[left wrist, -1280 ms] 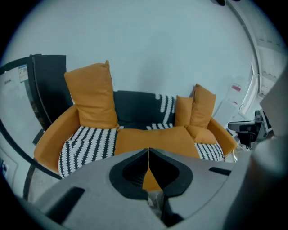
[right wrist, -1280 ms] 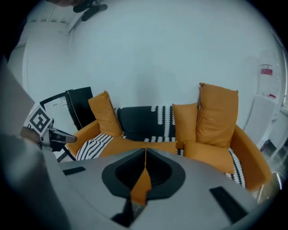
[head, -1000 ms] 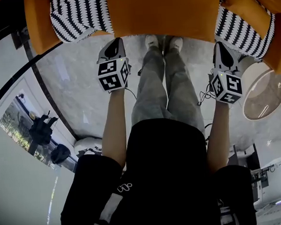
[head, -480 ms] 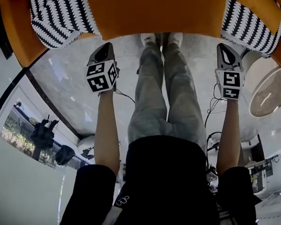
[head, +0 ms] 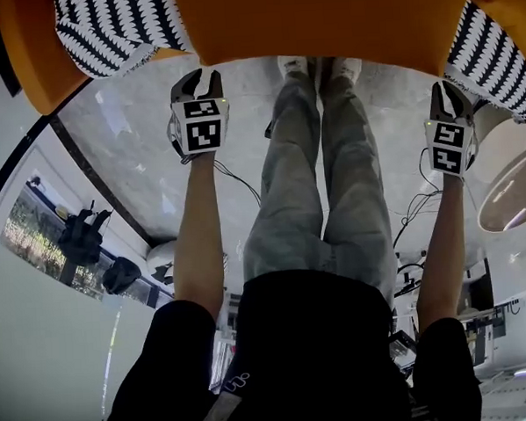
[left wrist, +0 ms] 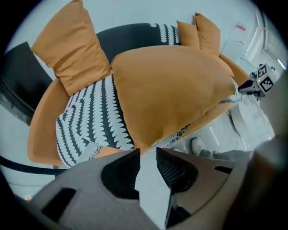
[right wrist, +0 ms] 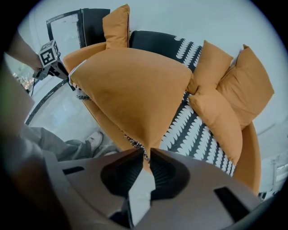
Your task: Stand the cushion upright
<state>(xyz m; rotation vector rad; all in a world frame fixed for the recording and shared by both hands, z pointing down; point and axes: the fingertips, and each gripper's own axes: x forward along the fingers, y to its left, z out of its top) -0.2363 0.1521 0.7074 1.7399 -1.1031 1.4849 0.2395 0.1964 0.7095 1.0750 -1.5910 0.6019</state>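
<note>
Since the left gripper (left wrist: pixel 147 151) rolled straight and just opened, empty, the right gripper (right wrist: pixel 147 153) alone pinches the flat-lying orange fabric cushion (left wrist: pixel 173 92), long axis left-right.

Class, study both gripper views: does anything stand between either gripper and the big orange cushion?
Nothing visible does. The left gripper has just been opening its jaws, which are empty, with a corner of the cushion right at their tips. Another corner sits between the jaws of the right gripper.
</note>
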